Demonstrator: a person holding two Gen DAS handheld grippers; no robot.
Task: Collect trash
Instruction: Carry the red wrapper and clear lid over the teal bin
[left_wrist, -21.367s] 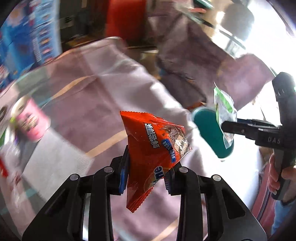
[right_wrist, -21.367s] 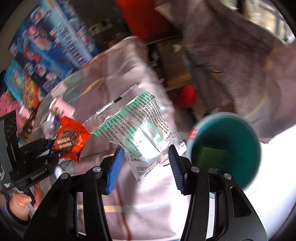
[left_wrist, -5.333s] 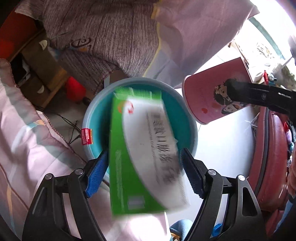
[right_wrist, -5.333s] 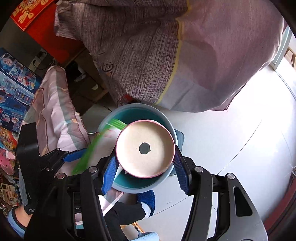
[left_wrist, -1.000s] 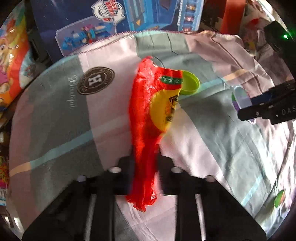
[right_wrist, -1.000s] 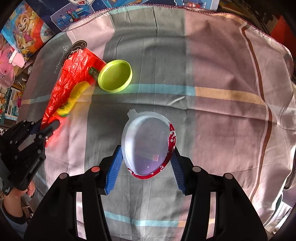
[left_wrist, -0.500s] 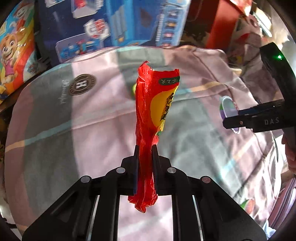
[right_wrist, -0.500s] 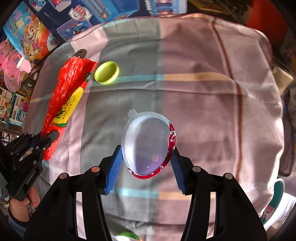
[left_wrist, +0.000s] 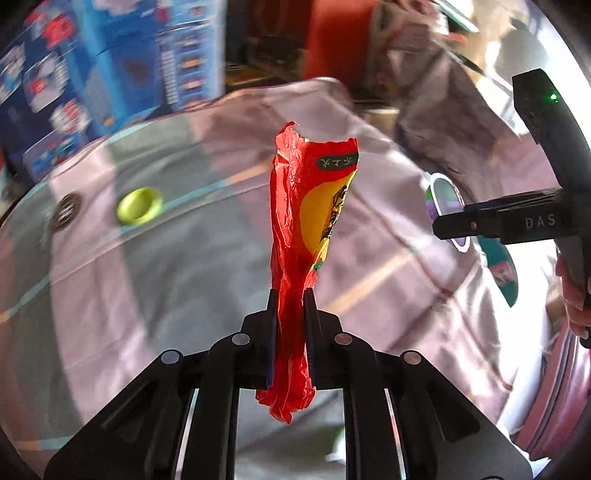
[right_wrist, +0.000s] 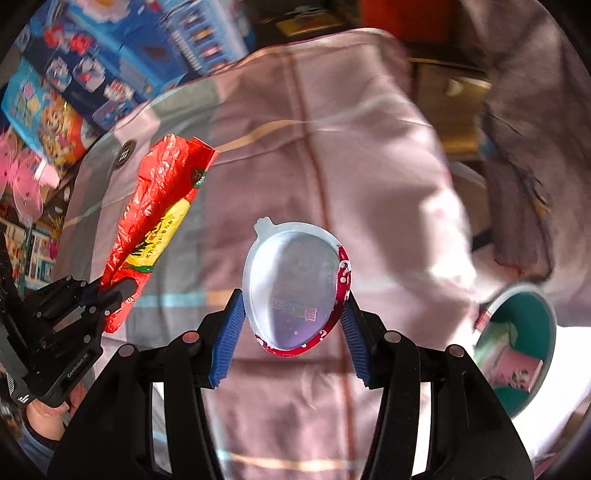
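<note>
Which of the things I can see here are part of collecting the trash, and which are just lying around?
Job:
- red wrapper in left gripper
- egg-shaped plastic shell in right gripper
- teal bin
- green lid on bedspread

Lying about:
- toy boxes

Left gripper (left_wrist: 290, 306) clamped; right gripper (right_wrist: 293, 317) part-spread, gripping.

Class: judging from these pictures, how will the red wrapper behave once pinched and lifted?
The red wrapper is probably light and floppy: crinkled thin film, squeezed narrow in the left claw. It stands up past the pinch, so it likely keeps some crease stiffness.
</note>
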